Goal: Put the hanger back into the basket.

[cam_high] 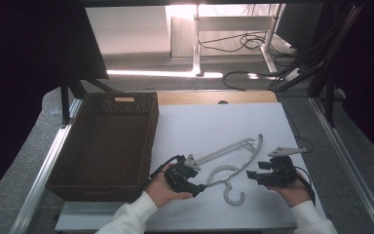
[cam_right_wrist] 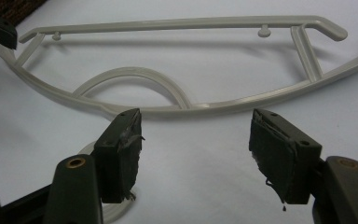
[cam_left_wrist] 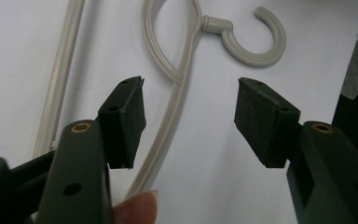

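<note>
1. Basket (cam_high: 104,146): dark wicker, at the left of the white worktop (cam_high: 209,126), nothing visible inside.

2. Left tool (cam_high: 195,183): held low just right of the basket. Jaws part open and holding nothing. In the left gripper view the hanger's arm runs up between the two pads (cam_left_wrist: 126,116), close beside the left one, and neither pad presses on it.

3. Hanger (cam_high: 226,168): pale grey plastic, flat on the worktop between the two tools, bar toward the far side, hook (cam_high: 233,196) toward the person. The right gripper view shows its full frame, with two small pegs on the top bar.

4. Right tool (cam_high: 253,176): held right of the hanger's neck, jaws wide apart and empty. The hanger's curved arm lies just beyond its pads (cam_right_wrist: 279,149), not between them.

5. Risks, as judged:
- The thin arm sits off-centre in the left tool, so a close may push it sideways instead of pinching it.
- Slick plastic on a smooth surface is likely to skid.
- A grip at one end would let the long frame swing or twist.
- The hook could catch the basket rim.
</note>
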Demonstrator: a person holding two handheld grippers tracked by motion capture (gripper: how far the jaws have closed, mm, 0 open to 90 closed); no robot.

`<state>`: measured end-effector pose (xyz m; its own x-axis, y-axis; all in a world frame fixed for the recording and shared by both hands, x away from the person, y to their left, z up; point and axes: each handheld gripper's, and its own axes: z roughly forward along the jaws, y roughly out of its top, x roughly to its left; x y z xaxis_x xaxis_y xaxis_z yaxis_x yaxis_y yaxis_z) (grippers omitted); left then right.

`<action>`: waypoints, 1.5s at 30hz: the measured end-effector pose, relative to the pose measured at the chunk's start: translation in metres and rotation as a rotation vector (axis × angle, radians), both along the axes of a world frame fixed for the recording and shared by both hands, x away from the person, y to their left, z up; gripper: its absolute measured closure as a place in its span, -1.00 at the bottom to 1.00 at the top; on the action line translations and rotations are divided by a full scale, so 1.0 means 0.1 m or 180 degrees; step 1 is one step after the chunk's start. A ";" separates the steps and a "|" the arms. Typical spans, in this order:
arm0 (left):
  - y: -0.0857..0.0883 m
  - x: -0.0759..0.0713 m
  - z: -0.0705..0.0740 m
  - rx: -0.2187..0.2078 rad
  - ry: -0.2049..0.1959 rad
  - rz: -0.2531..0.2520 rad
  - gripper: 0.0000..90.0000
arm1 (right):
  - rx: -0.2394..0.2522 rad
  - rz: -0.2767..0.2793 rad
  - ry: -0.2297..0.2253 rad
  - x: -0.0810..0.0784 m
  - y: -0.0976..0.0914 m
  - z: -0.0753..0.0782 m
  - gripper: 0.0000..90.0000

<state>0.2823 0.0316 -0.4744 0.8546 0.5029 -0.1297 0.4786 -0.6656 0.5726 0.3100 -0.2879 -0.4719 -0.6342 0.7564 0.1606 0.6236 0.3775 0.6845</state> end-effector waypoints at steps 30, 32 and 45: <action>-0.23 0.01 -0.36 0.0612 -0.0153 -0.0322 0.70 | -0.0031 -0.0015 0.0025 0.02 -0.02 -0.02 -0.23; -0.24 0.01 -0.36 0.0632 -0.0157 -0.0339 0.71 | -0.0032 -0.0019 0.0029 0.02 -0.02 -0.02 -0.23; -0.25 0.05 -0.35 0.0632 -0.0094 -0.0444 0.82 | -0.0024 -0.0042 0.0013 0.02 -0.04 -0.02 -0.23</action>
<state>0.2870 0.0067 -0.5093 0.9195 0.3929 -0.0139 0.3592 -0.8250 0.4363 0.3120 -0.2921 -0.4736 -0.6234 0.7659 0.1574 0.6315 0.3744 0.6790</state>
